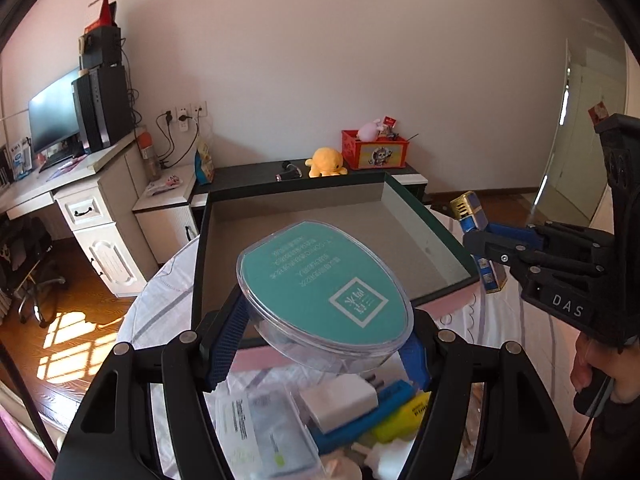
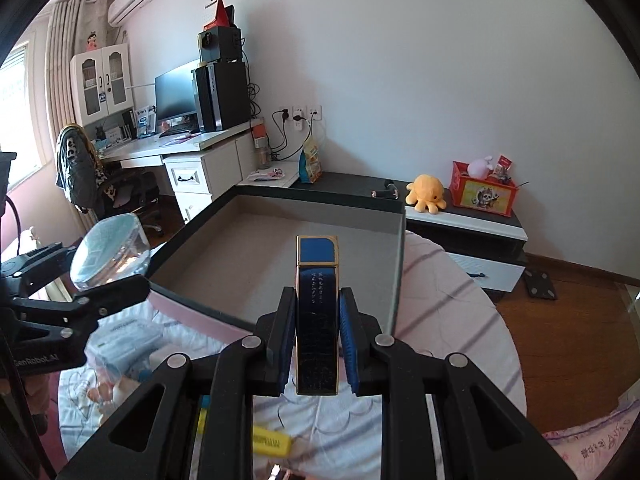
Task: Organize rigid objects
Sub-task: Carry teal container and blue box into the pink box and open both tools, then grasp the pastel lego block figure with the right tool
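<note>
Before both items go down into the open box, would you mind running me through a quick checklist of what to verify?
1. Left tongs shut on the clear oval case: ok, pads on both sides.
2. Right tongs shut on the blue and gold box: ok, held upright.
3. Open box has free floor: ok, nothing seen inside.
4. Oval case above the box: cannot tell, seems over the near rim.
5. The two tongs apart: ok, a gap shows between them.
6. Loose items such as the white charger outside the box: ok, they lie below the left tongs.
</note>
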The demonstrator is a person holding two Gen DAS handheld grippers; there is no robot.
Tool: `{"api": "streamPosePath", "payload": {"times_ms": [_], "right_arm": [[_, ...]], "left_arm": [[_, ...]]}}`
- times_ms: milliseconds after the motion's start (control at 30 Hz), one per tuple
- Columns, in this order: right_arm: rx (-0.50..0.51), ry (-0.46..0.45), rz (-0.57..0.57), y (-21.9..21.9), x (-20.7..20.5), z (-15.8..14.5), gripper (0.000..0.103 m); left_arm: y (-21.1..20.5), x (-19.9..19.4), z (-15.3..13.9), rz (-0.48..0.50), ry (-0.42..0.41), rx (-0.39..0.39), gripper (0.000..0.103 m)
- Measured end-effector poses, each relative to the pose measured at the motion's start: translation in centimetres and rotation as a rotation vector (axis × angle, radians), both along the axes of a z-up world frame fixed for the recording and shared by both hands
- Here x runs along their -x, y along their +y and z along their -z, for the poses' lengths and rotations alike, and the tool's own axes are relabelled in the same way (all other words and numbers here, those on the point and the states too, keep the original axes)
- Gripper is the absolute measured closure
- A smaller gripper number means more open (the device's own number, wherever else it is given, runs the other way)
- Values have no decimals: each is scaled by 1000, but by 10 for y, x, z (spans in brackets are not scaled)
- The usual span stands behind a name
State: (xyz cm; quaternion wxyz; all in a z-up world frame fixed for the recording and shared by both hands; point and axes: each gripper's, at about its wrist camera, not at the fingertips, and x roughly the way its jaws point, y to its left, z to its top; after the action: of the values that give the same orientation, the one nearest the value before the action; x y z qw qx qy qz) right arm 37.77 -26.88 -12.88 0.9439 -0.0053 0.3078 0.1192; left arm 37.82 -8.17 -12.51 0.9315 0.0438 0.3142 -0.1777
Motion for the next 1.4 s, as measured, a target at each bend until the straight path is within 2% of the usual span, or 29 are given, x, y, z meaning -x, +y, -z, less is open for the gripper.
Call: {"api": "streamPosePath", "payload": {"times_ms": [67, 200, 300, 433, 500, 533, 567, 633, 667, 733, 867, 967, 1033, 1133, 1200, 1400], "right_arm": [[3, 21, -12, 8, -25, 5, 82], [-10, 131, -35, 19, -68, 31, 82], [-9, 204, -36, 22, -87, 52, 82], [-24, 230, -2, 15, -95, 65, 80], [-41, 235, 15, 12, -94, 66, 75], [-53, 228, 26, 10, -91, 64, 67], [-66, 213, 31, 7, -86, 61, 63], [-73, 179, 42, 6, -74, 51, 34], [-70, 156, 51, 6, -64, 43, 30], [-80, 107, 56, 4, -43, 26, 28], [-71, -14, 80, 8, 18, -12, 20], [-52, -131, 105, 15, 76, -37, 15], [-39, -182, 130, 19, 110, -49, 0], [-18, -252, 158, 25, 159, -60, 0], [-6, -268, 177, 27, 185, -65, 0], [21, -312, 218, 34, 252, -66, 0]], "left_arm": [[-8, -30, 6, 3, 38, -34, 34], [-17, -80, 31, -4, 145, -65, 34], [-20, -96, 45, -19, 217, -93, 34], [-22, -106, 48, -39, 218, -112, 31], [-20, -102, 45, -37, 202, -103, 23], [-16, -97, 42, -41, 188, -92, 20], [-13, -92, 38, -48, 173, -81, 18], [-4, -77, 27, -62, 145, -57, 17], [2, -66, 20, -68, 124, -47, 15], [14, -42, 4, -101, 66, -32, 11], [33, 25, -28, -147, -99, -16, 0], [42, 79, -44, -175, -216, -25, 0], [47, 111, -51, -198, -262, -18, 0], [54, 152, -54, -225, -286, 10, 0], [61, 176, -53, -232, -291, 36, 0], [72, 237, -44, -222, -312, 39, 0]]}}
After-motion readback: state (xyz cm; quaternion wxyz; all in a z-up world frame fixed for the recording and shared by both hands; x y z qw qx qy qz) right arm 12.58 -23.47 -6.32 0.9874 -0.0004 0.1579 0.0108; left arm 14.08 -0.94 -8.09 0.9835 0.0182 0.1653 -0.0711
